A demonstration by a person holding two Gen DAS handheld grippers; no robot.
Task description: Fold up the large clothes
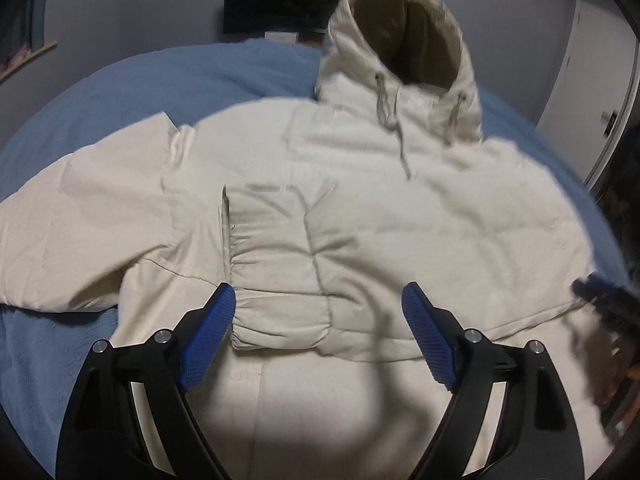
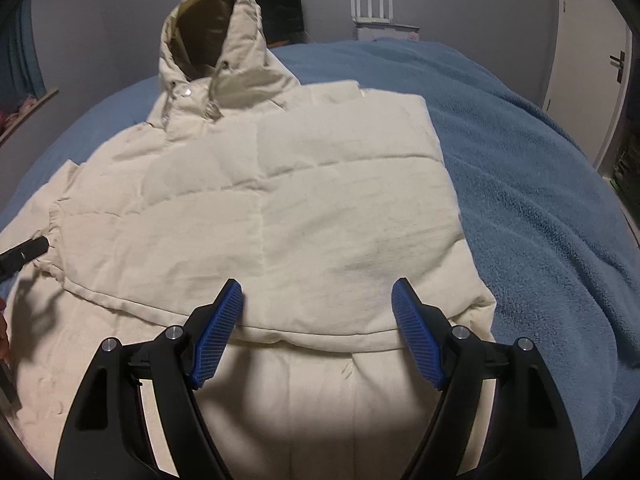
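Observation:
A cream quilted hooded jacket point(image 1: 360, 208) lies flat on a blue blanket point(image 1: 120, 92), hood point(image 1: 404, 40) at the far end. One sleeve point(image 1: 276, 264) is folded across the chest, and the right side is folded inward with a straight edge point(image 2: 444, 168). The left sleeve point(image 1: 72, 232) spreads out to the left. My left gripper point(image 1: 318, 300) is open and empty above the lower part of the jacket. My right gripper point(image 2: 318, 296) is open and empty above the folded hem point(image 2: 320, 332). The right gripper's tip point(image 1: 592, 288) shows at the left wrist view's right edge.
The blue blanket point(image 2: 540, 200) covers the bed to the right of the jacket. A dark screen point(image 1: 280, 4) and a white router point(image 2: 386, 20) stand against the far wall. A white door point(image 2: 588, 60) is at the right.

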